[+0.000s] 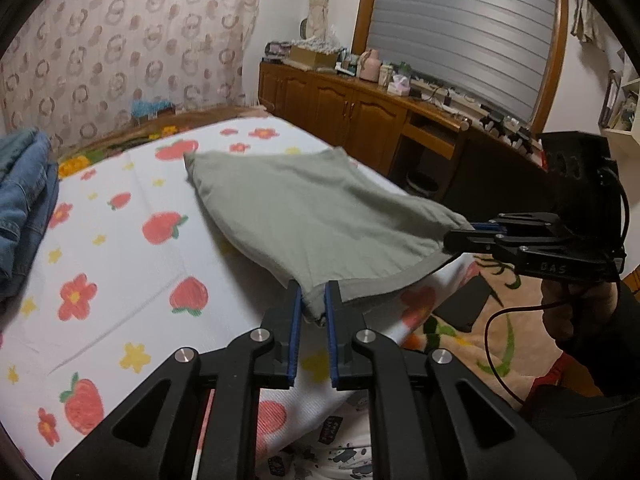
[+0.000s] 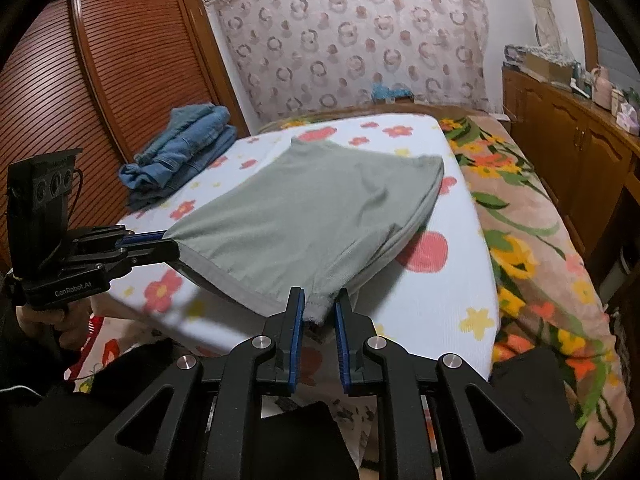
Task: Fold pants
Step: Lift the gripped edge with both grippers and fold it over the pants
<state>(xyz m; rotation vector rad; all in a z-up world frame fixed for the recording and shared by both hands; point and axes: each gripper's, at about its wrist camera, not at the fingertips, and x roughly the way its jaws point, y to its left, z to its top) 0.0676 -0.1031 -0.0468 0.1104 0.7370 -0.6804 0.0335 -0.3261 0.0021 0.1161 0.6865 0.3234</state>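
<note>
While the grey-green pants (image 1: 304, 208) hang lifted by their near hemmed edge, their far end rests on the strawberry-and-flower sheet (image 1: 120, 280) of the bed. The left gripper (image 1: 313, 308) is clamped on one near corner of the cloth, and the right gripper (image 2: 319, 307) pinches the other corner, so the hem runs taut between them (each shows in the other's view, off to the side). This looks like the start of a fold: the next move probably calls for both hands to carry the hem together toward the far end and lay it down evenly. Open sheet lies around the pants. A pile of folded jeans (image 2: 184, 148) sits well apart toward the louvred wardrobe (image 2: 120, 72), and the sheet's edge meets a floral blanket (image 2: 540, 240) on the other side.
</note>
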